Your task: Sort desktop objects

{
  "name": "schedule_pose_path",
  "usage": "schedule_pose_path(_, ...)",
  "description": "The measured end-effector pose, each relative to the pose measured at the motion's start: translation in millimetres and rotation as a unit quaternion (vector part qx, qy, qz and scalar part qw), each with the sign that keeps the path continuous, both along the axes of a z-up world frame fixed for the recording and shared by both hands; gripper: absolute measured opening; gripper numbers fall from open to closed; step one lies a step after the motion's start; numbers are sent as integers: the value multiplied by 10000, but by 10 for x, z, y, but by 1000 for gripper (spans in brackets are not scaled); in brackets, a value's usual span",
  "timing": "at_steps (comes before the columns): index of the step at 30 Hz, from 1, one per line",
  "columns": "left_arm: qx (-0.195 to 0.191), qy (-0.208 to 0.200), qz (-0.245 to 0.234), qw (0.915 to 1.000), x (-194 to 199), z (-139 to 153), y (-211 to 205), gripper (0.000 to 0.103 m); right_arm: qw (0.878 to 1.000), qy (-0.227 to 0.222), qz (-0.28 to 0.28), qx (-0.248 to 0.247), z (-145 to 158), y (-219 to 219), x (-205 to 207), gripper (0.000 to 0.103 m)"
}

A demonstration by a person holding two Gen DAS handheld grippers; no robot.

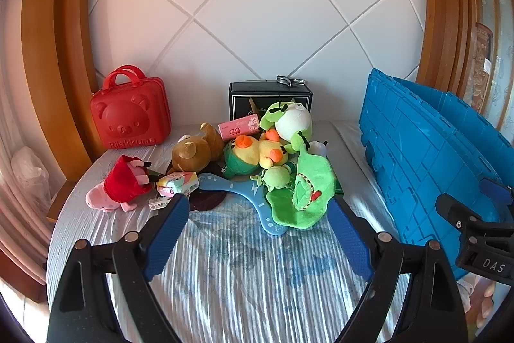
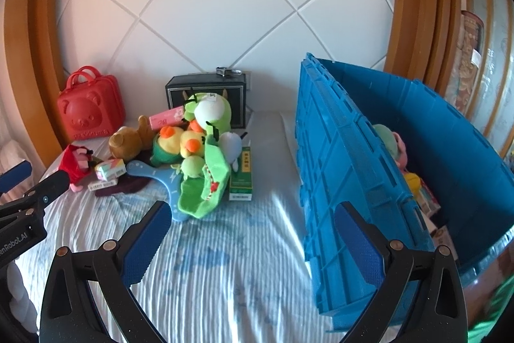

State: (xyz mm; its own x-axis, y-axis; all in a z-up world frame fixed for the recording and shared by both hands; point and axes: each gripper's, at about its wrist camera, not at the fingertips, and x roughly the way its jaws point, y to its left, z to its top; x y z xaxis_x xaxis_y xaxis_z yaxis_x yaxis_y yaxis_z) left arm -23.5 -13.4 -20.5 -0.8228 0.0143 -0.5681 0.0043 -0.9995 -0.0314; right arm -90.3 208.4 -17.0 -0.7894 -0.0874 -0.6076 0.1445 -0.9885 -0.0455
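A heap of toys lies mid-table: a green crocodile plush (image 1: 305,195) (image 2: 205,185) in front, a yellow-and-green bird plush (image 1: 253,155) (image 2: 176,147), a brown bear (image 1: 196,150) (image 2: 128,140), a frog plush (image 1: 289,118) (image 2: 212,111), a pink pig in red (image 1: 119,185) and small boxes (image 1: 178,182). My left gripper (image 1: 258,208) stands open just short of the heap, nothing between its fingers. My right gripper (image 2: 253,214) is open too, empty, beside the blue crate (image 2: 353,166) (image 1: 427,150), which holds several toys (image 2: 395,143).
A red bear-face case (image 1: 130,114) (image 2: 91,111) and a black box (image 1: 270,100) (image 2: 205,92) stand against the white tiled wall. A green carton (image 2: 241,179) lies right of the heap. Striped cloth (image 1: 241,262) covers the table. The other gripper (image 1: 482,233) (image 2: 22,204) shows at each view's edge.
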Motion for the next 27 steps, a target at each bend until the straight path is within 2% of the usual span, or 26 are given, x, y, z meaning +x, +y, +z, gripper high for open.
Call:
schedule_pose_path(8, 2, -173, 187, 9997, -246, -138, -143, 88, 9998, 39, 175, 63, -61, -149, -202, 103)
schedule_pose_path(13, 76, -348, 395, 9986, -498, -333, -340, 88, 9992, -8, 406, 64, -152, -286, -419, 103)
schedule_pose_path(17, 38, -782, 617, 9950, -798, -654, -549, 88, 9981, -91, 602, -74, -273, -368, -665, 103)
schedule_pose_path(20, 63, -1249, 789, 9890, -1025, -981, -761, 88, 9967, -38, 799, -139, -422, -446, -878, 103)
schedule_pose_path(23, 23, -1639, 1121, 9801, -1245, -1313, -1050, 88, 9944, -432, 959, -60, -717, -556, -1165, 103)
schedule_pose_path(25, 128, -1862, 1274, 9741, -1377, -1489, -1257, 83, 9892, -1041, 1027, -67, -971, -622, -1397, 103)
schedule_pose_path(27, 195, -1962, 1439, 9697, -1493, -1643, -1450, 82, 9819, -1588, 989, -307, -1218, -624, -1625, 103)
